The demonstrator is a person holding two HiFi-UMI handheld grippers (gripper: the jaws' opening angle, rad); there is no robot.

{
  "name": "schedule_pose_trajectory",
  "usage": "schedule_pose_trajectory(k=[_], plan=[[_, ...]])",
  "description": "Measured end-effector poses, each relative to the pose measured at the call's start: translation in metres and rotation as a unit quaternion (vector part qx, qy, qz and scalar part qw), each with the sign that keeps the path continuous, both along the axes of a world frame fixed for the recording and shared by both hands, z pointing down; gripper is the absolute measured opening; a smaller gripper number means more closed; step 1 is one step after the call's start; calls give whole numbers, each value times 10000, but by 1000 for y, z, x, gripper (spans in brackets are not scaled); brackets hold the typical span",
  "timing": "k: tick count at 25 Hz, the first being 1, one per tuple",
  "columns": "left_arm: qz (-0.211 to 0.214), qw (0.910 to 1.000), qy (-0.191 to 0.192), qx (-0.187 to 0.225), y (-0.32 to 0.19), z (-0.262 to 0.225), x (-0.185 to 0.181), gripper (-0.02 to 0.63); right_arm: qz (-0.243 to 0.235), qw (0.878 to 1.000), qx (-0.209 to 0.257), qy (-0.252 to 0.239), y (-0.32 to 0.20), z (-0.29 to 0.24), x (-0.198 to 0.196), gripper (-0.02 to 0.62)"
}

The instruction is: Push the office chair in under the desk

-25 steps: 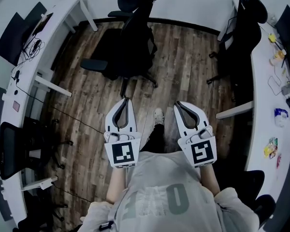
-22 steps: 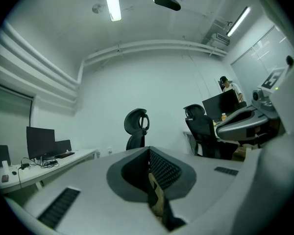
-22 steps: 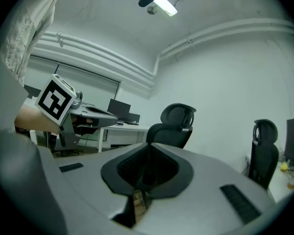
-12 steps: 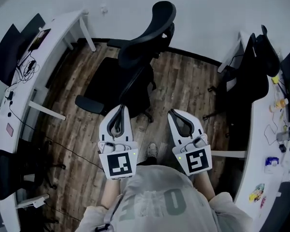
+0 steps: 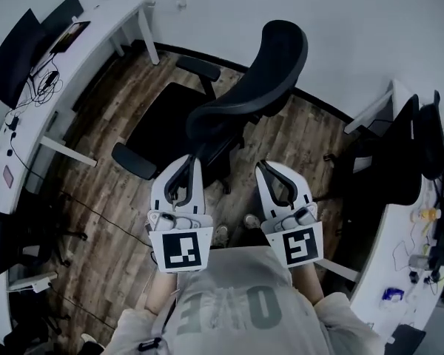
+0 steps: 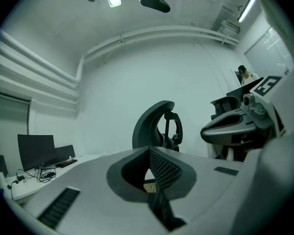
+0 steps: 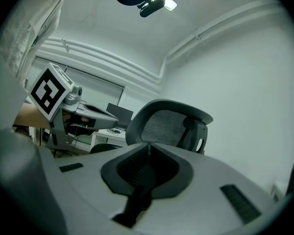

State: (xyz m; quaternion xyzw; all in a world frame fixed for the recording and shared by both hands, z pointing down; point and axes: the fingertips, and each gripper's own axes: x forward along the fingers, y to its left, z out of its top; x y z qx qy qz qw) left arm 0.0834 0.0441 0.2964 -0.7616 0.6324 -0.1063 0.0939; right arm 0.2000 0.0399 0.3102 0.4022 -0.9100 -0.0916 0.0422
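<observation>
A black office chair (image 5: pixel 214 109) stands on the wood floor just ahead of me, its curved headrest (image 5: pixel 277 54) nearest and its seat (image 5: pixel 163 120) toward the white desk (image 5: pixel 52 87) at the left. My left gripper (image 5: pixel 194 159) is shut and empty, its tip close to the chair's back. My right gripper (image 5: pixel 260 166) is shut and empty too, a little right of the backrest. In the left gripper view the headrest (image 6: pixel 154 124) rises beyond the closed jaws. The mesh backrest (image 7: pixel 166 124) fills the middle of the right gripper view.
Monitors (image 5: pixel 18 54) and cables lie on the left desk. A second black chair (image 5: pixel 399 161) is tucked against another white desk (image 5: pixel 399 272) at the right. A white wall runs behind the chair. More dark chairs (image 5: pixel 15 242) stand at the lower left.
The view has swung so the chair now sits closer and more central, with its headrest rising toward me. Both grippers stay shut and side by side, now near the chair's back.
</observation>
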Motion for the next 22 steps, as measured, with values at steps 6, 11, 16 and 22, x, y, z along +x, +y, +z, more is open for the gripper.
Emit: schedule_pose_trajectory(k=[6, 11, 16, 22], plan=[[-714, 9957, -539, -250, -26, 12, 8, 15, -679, 9976, -106, -86, -45, -3, 3, 29], [-1214, 9912, -385, -351, -43, 14, 6, 17, -1288, 9915, -174, -37, -75, -5, 5, 29], [-1640, 9836, -666, -336, -45, 10, 4, 17, -1187, 9923, -27, -357, -102, -16, 26, 29], [-1864, 9792, -539, -593, -44, 13, 16, 19, -1472, 9852, -627, -617, -136, -7, 58, 41]])
